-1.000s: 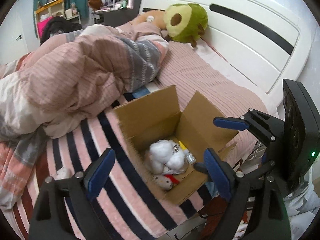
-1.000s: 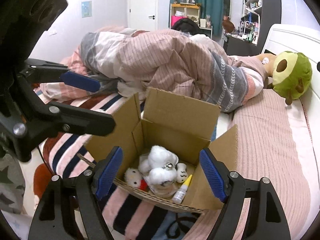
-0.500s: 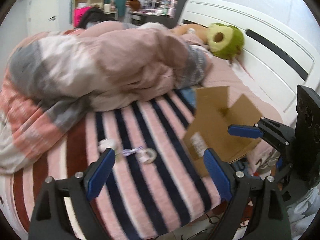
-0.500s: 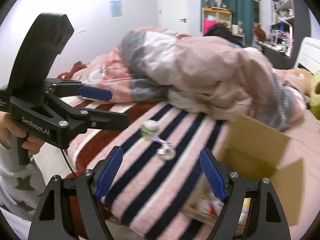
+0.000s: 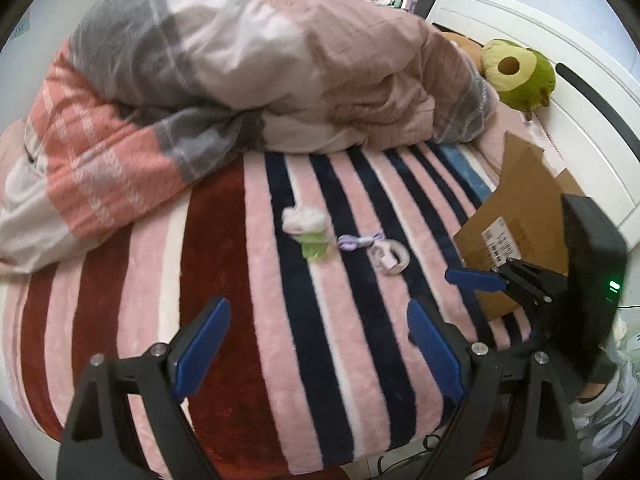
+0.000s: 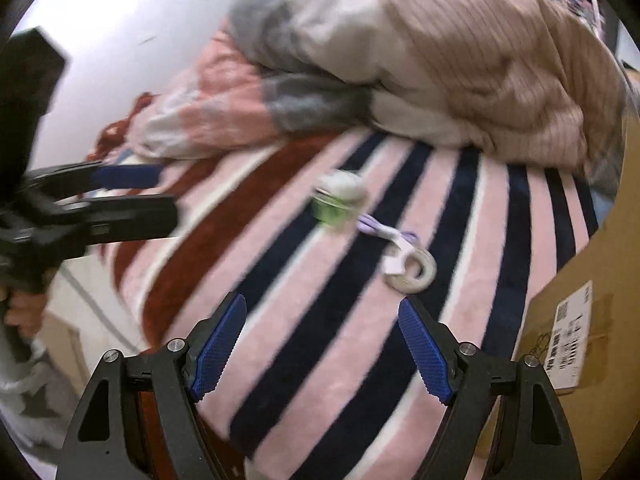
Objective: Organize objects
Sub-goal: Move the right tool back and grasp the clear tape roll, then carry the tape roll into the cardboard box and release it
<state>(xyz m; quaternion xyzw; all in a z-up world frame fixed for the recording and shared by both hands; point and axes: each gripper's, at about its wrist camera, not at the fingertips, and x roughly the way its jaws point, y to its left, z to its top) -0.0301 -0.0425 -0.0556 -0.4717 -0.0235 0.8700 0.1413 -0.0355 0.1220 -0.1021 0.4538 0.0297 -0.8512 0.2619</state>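
Two hand-held grippers are held above a striped blanket (image 5: 224, 240) on a bed; the left gripper (image 5: 316, 344) is seen spread wide and empty, blue pads (image 5: 202, 346) apart. On the stripes a small green-and-white plush (image 5: 308, 232) is laid just beside a purple strap (image 5: 358, 241) and a white ring (image 5: 394, 258); a cardboard box (image 5: 516, 216) is set farther right, near the headboard (image 5: 592, 120). The right gripper (image 6: 322, 350) is likewise held agape with nothing between its fingers.
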